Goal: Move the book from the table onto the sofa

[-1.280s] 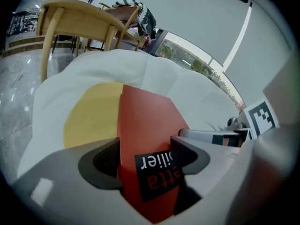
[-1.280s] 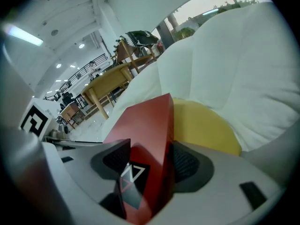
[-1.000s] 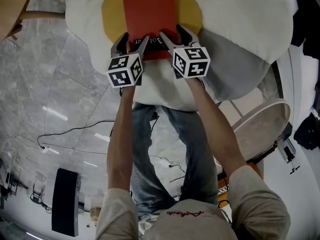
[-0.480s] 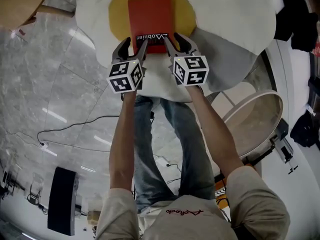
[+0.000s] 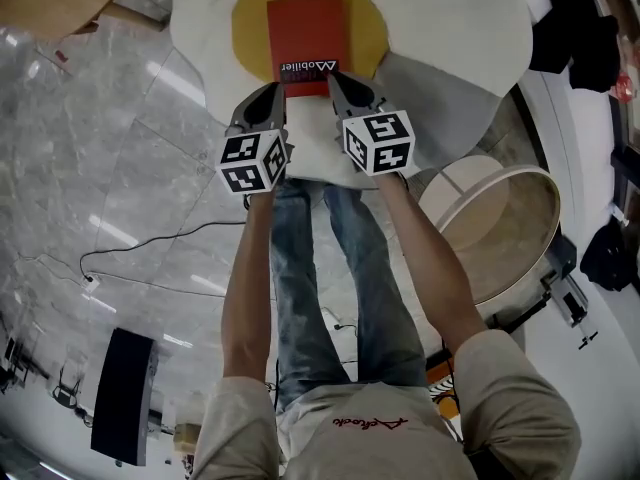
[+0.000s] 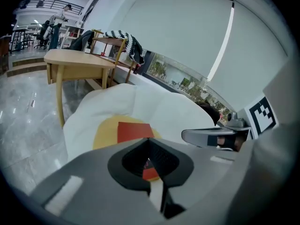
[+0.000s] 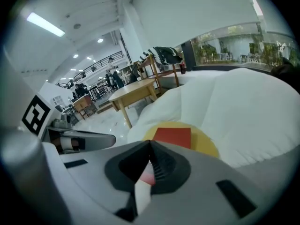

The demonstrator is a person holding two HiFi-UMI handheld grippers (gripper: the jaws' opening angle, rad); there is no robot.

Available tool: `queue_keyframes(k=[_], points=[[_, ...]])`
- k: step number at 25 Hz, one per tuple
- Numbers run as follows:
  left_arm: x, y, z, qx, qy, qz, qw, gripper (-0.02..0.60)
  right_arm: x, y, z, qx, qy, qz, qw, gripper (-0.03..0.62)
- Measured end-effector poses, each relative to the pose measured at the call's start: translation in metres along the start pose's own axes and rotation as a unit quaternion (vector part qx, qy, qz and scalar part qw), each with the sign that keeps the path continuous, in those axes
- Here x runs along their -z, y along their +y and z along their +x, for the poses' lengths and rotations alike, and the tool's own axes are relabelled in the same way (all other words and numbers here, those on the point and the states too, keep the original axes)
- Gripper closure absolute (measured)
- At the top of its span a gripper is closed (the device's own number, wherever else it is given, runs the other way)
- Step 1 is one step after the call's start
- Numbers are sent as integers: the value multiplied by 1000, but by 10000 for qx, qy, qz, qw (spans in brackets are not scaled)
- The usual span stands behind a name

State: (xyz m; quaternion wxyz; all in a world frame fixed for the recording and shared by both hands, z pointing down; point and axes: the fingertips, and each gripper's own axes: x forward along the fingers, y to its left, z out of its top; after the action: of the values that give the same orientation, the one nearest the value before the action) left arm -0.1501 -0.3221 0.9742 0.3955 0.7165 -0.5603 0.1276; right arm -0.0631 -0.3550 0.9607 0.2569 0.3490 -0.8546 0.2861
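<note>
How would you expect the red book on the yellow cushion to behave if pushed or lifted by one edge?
The red book looks thin and flat, so probably light and slightly flexible when lifted. On the soft yellow cushion it would likely drag rather than slide.

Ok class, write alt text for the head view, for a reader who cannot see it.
A red book lies on the yellow centre of a white, egg-shaped sofa. Seen from above, a person's left gripper and right gripper point at its near edge, their jaws just closed with nothing between them.
</note>
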Motion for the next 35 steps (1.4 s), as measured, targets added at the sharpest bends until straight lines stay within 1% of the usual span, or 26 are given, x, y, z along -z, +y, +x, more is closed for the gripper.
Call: queue_keyframes(k=[6, 10, 13, 16, 19, 25, 30, 35], points=[[-4, -20, -35, 102, -87, -14, 9999, 572, -8, 21, -29, -153, -60, -133, 9998, 585], [-9, -42, -64, 195, -101, 206, 9995, 572, -32, 36, -58, -118, -202, -385, 9990, 585], [-25, -57, -84, 228, -203, 326, 9990, 572, -59, 42, -82, -25, -406, -468, 9981, 585], [-56, -71, -101, 266, -379, 466, 9978, 572, -91, 47, -105, 65, -661, -457, 9967, 585], [-97, -82, -120, 299, -632, 616, 9956, 572, -125, 58, -124, 81, -912, -485, 9946, 585], [-173, -117, -184, 333, -1051, 837, 9904, 572, -197, 96, -193, 137, -1389, -695, 9878, 585], [-234, -147, -236, 360, -1501, 1152, 9813, 572, -258, 112, -249, 379, -1852, -861, 9782, 585], [-278, -175, -283, 363, -1801, 1240, 9751, 572, -303, 123, -303, 553, -2152, -950, 9703, 585]])
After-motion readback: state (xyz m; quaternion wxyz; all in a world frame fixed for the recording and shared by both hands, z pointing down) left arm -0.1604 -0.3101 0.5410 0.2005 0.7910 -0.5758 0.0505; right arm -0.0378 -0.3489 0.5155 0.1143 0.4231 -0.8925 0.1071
